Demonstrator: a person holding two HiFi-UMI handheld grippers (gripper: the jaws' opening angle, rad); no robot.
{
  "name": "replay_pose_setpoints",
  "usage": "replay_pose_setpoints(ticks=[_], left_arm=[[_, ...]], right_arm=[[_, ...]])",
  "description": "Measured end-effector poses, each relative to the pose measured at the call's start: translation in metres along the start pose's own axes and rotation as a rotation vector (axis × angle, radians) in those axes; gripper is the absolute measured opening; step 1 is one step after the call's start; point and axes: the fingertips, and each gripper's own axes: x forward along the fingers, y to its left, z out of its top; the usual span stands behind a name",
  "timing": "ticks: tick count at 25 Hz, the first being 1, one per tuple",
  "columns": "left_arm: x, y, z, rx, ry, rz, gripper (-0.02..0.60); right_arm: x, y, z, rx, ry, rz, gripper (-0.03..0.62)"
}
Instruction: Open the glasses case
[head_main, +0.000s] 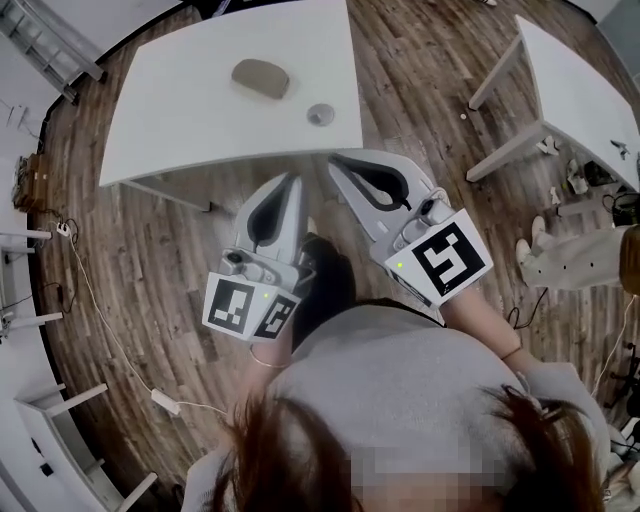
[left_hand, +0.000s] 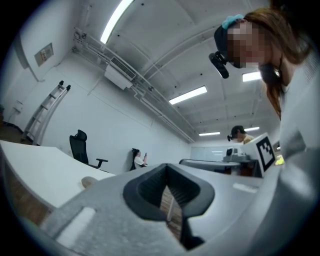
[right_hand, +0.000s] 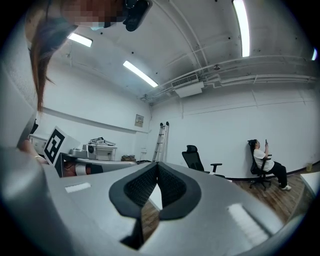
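Left gripper (head_main: 292, 182) and right gripper (head_main: 341, 163) are both pressed together with nothing between their jaws; each gripper view shows the dark pads meeting at the tips, with only floor and room showing through the gap behind them. In the head view they are held side by side in front of the person's body, over the wooden floor (head_main: 150, 250) and just short of the near edge of the white desk (head_main: 170, 120). They point toward twelve o'clock, the right one leaning a little to eleven. The glasses case (head_main: 260, 78), a smooth grey-brown oval, lies on the desk at about eleven o'clock from the left gripper, well apart from both grippers and touched by neither. A small round grey thing (head_main: 320, 114) sits on the desk near the case, at roughly four o'clock from it. A second white desk (head_main: 585, 95) stands off at two o'clock and takes no part. By the look of it the task has hardly begun: the case appears shut, though it is too small here to make out its seam or hinge. All the work seems to be left: reaching over the desk, spreading the jaws, steadying the case and lifting its lid.
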Motion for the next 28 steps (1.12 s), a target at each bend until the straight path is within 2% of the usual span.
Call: replay_pose_setpoints(ticks=[5,10,14,22,28], left_arm=[[-0.038,-0.046,0.019,0.026,-0.021,0.012,0.003],[-0.065,-0.073,0.030,-0.011,-0.035,-0.007,0.003],[-0.076,-0.088,0.037,0.032,-0.028,-0.041,0.003],[-0.103,-0.083,0.043,0.046,-0.013,-0.050,0.003],[-0.108,-0.078,0.041,0.047,-0.001,-0.048,0.003]], right_arm=[[-0.044,0.033,0.019,0.003,-0.030,-0.009,0.005],[-0.069,0.065,0.031,0.015,-0.033,-0.003,0.005],[-0.078,0.084,0.039,0.017,-0.055,0.010,0.005],[-0.072,0.112,0.038,0.066,-0.069,0.033,0.005],[-0.067,0.121,0.041,0.039,-0.070,0.038,0.005]])
